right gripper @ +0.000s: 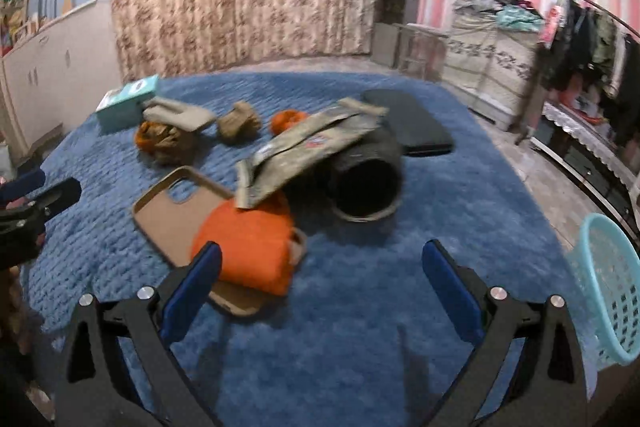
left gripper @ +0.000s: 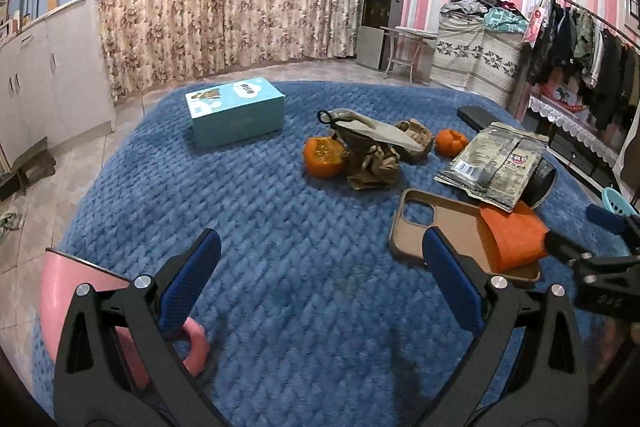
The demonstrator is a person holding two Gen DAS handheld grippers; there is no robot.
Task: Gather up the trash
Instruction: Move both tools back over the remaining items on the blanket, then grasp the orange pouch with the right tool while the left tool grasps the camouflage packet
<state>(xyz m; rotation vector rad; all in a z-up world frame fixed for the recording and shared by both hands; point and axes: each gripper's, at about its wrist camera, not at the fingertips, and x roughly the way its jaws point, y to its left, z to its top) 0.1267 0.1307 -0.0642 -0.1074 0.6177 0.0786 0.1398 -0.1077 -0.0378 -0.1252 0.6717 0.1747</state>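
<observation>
Trash lies on a blue blanket: a peeled orange, crumpled brown paper, a second brown wad, a small mandarin and a grey snack wrapper. My left gripper hovers open over bare blanket, short of the pile. In the blurred right wrist view my right gripper is open, its left finger just before an orange cloth lying on a tan phone case. The wrapper leans on a black cylinder.
A teal tissue box stands at the far left and a black flat pad at the far right. A pink container sits by my left finger. A teal plastic basket stands at the blanket's right edge. Tiled floor surrounds the blanket.
</observation>
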